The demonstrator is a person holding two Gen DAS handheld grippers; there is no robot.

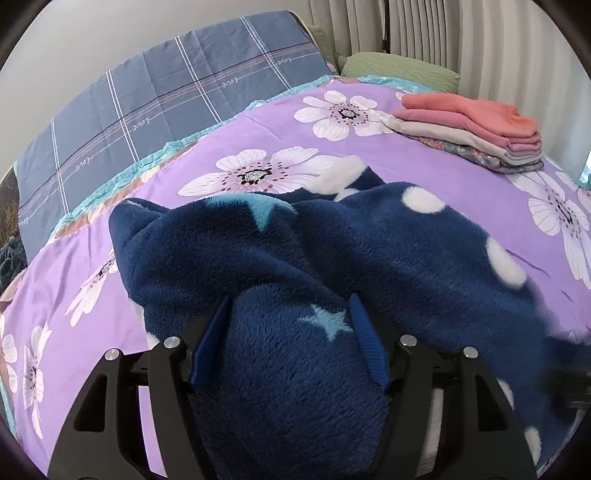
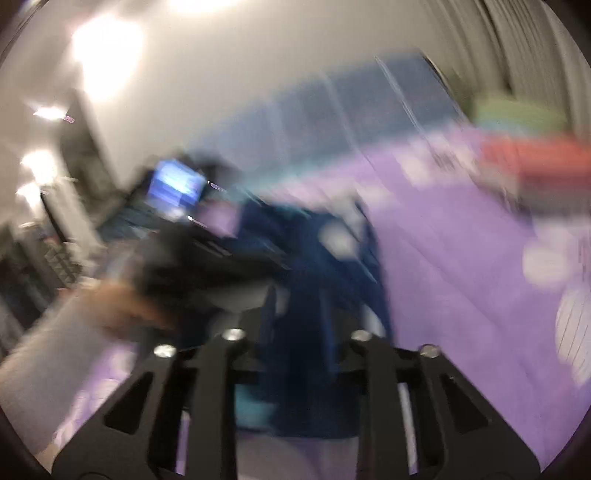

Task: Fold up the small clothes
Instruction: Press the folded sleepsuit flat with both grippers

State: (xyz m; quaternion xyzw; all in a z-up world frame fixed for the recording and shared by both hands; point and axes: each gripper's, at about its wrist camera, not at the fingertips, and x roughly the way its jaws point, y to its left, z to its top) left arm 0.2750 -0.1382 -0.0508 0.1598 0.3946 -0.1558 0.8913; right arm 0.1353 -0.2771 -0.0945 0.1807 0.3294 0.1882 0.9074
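- A purple floral bedsheet (image 1: pixel 424 177) is seen; folded clothes (image 1: pixel 476 133) are stacked upper right, by curtains (image 1: pixel 480 37).
- The navy fleece garment (image 1: pixel 332 251) is bunched between the left gripper (image 1: pixel 291 332) fingers; whether it is pinched cannot be told.
- The right gripper (image 2: pixel 295 325), blurred, is clenched on the fleece.

navy fleece garment (image 1: pixel 288 266) with white dots and light-blue stars. purple bedsheet (image 1: pixel 424 173) printed with white flowers. far left, a grey-blue plaid quilt (image 1: pixel 177 92). far right, a coral, pink, beige and floral stack of folded clothes (image 1: pixel 476 129); green pillow (image 1: pixel 399 68).

A bed (image 1: pixel 461 206) in purple floral sheets — plain wall (image 1: pixel 110 33) behind, pale pleated curtains (image 1: pixel 480 37) alongside.
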